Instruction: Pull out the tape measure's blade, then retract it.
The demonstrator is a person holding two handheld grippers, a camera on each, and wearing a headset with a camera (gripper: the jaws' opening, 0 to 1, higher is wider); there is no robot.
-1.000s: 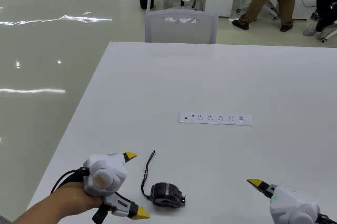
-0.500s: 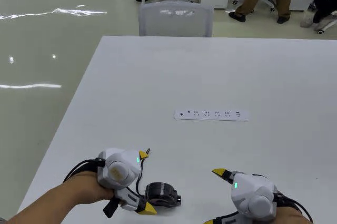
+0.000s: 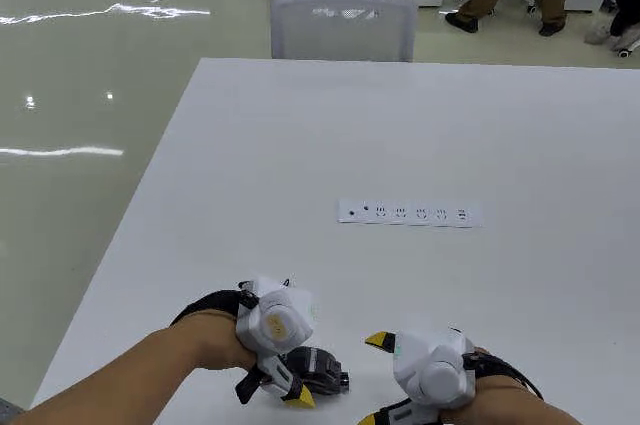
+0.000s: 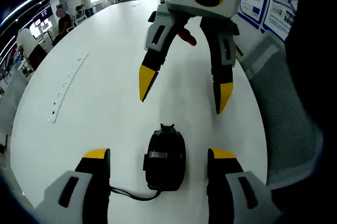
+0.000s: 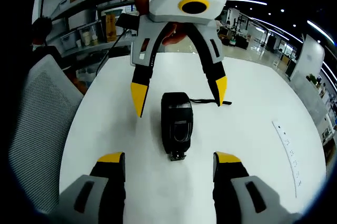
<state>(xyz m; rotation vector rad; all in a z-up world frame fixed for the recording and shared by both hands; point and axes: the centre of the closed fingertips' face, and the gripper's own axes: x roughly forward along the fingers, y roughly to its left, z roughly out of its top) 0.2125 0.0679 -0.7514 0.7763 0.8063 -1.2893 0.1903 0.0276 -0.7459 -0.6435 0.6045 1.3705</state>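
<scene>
A black tape measure (image 3: 320, 371) with a thin black wrist cord lies flat near the table's front edge. My left gripper (image 3: 296, 350) is open, and in the left gripper view its jaws stand on either side of the tape measure (image 4: 165, 158) without touching it. My right gripper (image 3: 372, 380) is open too and faces it from the right, a short gap away. In the right gripper view the tape measure (image 5: 176, 124) lies ahead of my right gripper (image 5: 169, 157), blade tab toward it, and the left gripper (image 5: 179, 91) straddles the case's far end. The blade is inside the case.
A white power strip (image 3: 409, 213) lies flat in the middle of the white table (image 3: 300, 145). A grey mesh chair (image 3: 343, 27) stands at the table's far edge. People stand and sit on the shiny floor beyond. The table's left edge runs close to my left arm.
My left gripper has moved right and now straddles the tape measure. My right gripper has come in from the right and faces it. The tape measure has not moved.
</scene>
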